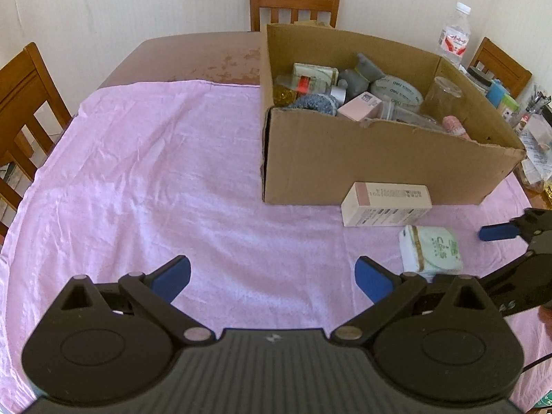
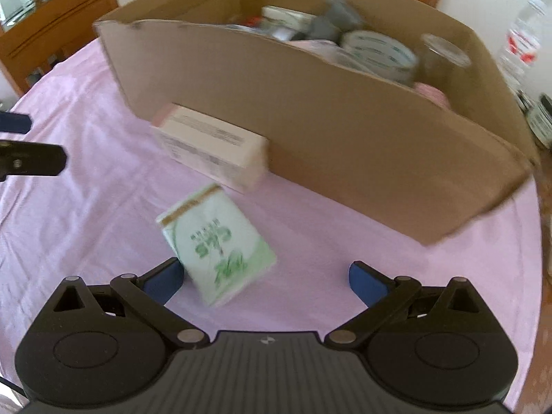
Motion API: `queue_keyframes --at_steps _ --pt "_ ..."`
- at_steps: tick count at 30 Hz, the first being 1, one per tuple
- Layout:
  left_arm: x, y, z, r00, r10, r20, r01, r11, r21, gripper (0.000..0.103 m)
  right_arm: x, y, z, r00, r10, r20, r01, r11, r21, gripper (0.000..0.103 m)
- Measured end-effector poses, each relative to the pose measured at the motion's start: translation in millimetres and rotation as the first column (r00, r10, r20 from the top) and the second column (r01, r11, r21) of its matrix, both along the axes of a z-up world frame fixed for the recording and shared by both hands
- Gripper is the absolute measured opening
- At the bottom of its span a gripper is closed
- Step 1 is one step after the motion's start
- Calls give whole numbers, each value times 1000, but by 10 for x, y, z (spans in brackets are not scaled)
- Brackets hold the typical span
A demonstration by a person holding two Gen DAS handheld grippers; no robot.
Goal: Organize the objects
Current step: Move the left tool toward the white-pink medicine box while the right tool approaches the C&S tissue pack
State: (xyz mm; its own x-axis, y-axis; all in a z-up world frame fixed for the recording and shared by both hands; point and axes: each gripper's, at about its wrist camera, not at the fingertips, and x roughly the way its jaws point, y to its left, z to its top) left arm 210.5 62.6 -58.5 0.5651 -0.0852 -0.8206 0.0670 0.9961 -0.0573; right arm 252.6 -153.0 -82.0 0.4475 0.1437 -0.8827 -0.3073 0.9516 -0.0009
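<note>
Little legible. On the tape roll [image 1: 396, 91] inside the cardboard box [image 1: 362, 169], upper right of the left wrist view, blue "deli" repeated around the rim. On the green-and-white tissue pack [image 1: 431, 250] at lower right, large green characters, seen sideways and not readable; same pack [image 2: 217, 245] upside down and blurred in the right wrist view. On the pink-and-white carton [image 1: 386, 203] a printed line and fine print, too small to read. Red label on the water bottle [image 1: 455, 36], upper right, unreadable.
</note>
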Motion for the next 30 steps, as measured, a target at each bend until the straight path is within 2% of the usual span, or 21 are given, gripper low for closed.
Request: queue_keyframes --at_steps 4,6,9,13,20,30 --pt "-8 -6 15 1000 -2 8 2 1000 6 101 -21 -168 16 999 -49 -22 49 999 -7 103" --pt "-12 -10 26 1000 0 14 0 1000 9 101 -27 -181 50 999 -47 -20 48 999 20 103" --pt "-10 -12 45 1000 5 21 -6 1000 20 101 -5 -97 91 999 -37 -9 38 997 72 103" --pt "-15 -7 60 999 13 29 -14 1000 22 101 71 75 71 999 -42 16 41 995 95 103" --pt "-1 -50 28 999 14 32 -15 1000 27 101 214 115 -15 991 -131 39 129 991 39 103" --pt "99 -468 -93 994 -92 56 91 996 27 101 108 -436 -49 968 -244 49 244 970 11 103"
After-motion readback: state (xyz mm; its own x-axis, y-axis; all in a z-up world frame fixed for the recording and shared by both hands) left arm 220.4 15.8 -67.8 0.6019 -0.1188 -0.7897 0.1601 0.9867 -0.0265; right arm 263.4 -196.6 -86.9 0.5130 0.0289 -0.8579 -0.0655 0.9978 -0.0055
